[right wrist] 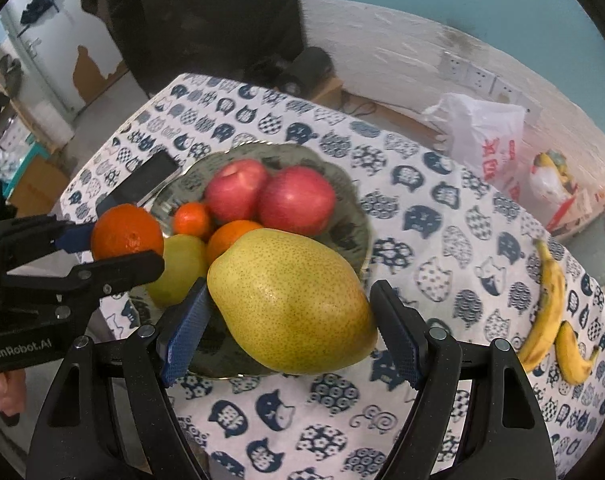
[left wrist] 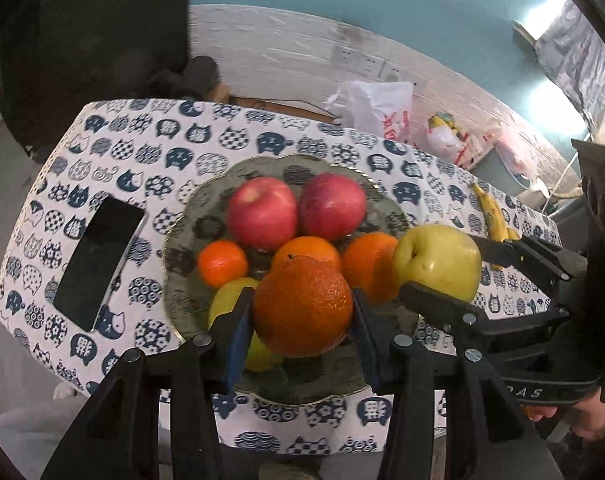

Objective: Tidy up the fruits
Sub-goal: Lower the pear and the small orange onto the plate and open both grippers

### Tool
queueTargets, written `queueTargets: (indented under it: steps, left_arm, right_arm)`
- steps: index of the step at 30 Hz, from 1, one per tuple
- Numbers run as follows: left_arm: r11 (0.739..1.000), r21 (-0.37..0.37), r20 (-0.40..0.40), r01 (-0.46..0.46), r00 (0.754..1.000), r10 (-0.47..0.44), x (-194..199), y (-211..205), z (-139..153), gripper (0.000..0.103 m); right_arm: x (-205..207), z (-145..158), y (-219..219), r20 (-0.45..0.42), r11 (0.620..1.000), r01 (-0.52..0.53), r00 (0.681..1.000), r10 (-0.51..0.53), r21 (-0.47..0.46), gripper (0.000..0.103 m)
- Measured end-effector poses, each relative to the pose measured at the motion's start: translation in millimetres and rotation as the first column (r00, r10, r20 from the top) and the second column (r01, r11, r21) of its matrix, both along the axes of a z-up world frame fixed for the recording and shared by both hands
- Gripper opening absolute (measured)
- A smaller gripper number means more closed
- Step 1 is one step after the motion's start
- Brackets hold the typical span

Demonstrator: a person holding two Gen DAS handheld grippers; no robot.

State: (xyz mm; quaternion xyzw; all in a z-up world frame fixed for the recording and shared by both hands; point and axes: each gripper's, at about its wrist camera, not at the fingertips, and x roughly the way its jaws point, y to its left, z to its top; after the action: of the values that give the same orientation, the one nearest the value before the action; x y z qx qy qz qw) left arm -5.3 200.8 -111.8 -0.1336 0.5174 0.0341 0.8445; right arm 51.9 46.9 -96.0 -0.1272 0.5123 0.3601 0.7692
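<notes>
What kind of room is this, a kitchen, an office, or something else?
Most likely a lived-in home room, perhaps a dining corner. A table with a cat-print tablecloth carries a fruit plate, wall sockets sit low on a whitewashed wall, and shopping bags lie on the floor.

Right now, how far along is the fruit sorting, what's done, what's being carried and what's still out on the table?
Done: two red apples, some oranges and a green fruit already sit in the bowl. In hand: the left gripper is shut on an orange, and the right gripper is shut on a pear, both over the bowl. Left: the bananas on the tablecloth.
</notes>
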Motion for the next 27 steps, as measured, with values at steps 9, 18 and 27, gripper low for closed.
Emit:
queueTargets:
  steps: [9,18,27]
  left_arm:
    - [0.998,-0.002,-0.013,-0.056,0.998,0.056,-12,30,-9,0.047]
    - [0.997,-0.008,-0.02,-0.072,0.997,0.072,-9,38,-16,0.047]
    - [0.996,-0.014,-0.042,-0.084,0.996,0.084,-5,42,-24,0.047]
  right_arm:
    - [-15,-17,26,-0.023,0.998,-0.054,0.998,0.053,-0.03,0.08]
    - [-32,-33,43,-0.035,0.992,-0.111,0.993,0.109,-0.062,0.08]
    - [-34,-30,46,-0.019,0.99,-0.136,0.991,0.136,-0.038,0.079]
